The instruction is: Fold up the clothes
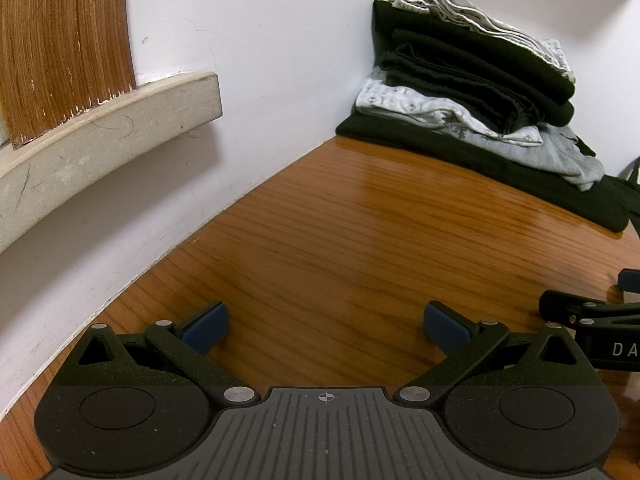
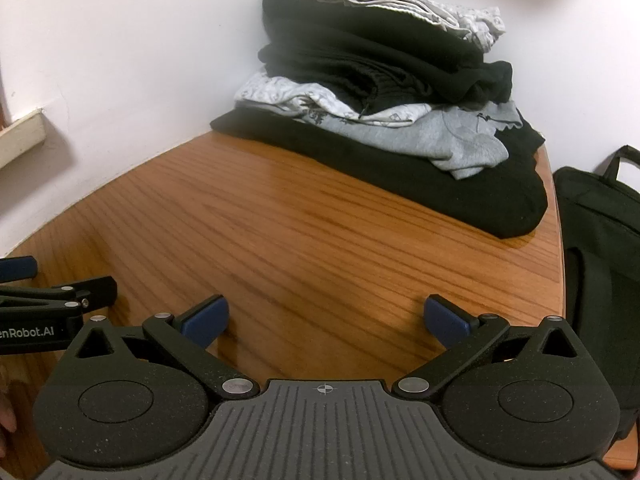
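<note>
Your left claw (image 1: 326,326) and right claw (image 2: 326,320) both gaped wide, gripping nothing, side by side low over the bare tabletop (image 2: 320,240). Well ahead, one stack of folded clothes (image 2: 384,92) sat in the tabletop's far corner against the wall (image 1: 260,40). Only your right view caught one black bag (image 2: 600,260) past the edge; only your left showed the ledge (image 1: 120,128) fully.
</note>
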A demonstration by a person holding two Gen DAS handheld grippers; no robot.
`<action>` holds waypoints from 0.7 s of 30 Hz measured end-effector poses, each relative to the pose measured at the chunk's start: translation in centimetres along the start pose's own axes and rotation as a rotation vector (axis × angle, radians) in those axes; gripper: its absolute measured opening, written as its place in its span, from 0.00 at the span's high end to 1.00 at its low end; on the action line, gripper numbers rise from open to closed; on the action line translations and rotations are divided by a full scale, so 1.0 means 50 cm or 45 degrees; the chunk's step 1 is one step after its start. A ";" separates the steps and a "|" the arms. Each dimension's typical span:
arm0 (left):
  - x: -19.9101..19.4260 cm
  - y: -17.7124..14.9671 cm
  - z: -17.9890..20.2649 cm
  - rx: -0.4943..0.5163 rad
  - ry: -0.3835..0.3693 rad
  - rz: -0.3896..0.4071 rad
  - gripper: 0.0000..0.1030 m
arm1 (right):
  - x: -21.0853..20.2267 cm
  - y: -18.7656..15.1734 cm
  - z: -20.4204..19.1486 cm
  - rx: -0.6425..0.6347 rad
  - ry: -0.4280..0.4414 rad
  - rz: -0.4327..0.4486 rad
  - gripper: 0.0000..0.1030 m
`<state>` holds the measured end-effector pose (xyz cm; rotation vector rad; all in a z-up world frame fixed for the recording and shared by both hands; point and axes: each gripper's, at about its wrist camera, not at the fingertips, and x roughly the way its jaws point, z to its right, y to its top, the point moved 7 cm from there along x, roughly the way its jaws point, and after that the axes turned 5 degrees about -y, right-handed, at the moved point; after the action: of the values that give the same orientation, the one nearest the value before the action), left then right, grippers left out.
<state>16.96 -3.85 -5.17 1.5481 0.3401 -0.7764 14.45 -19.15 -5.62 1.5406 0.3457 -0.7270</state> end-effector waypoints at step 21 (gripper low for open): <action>0.000 0.000 0.002 -0.001 0.001 0.000 0.00 | -0.002 0.000 0.001 -0.008 0.003 0.005 0.00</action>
<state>16.92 -3.93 -5.18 1.5481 0.3408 -0.7751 14.38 -19.17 -5.56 1.5359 0.3466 -0.7204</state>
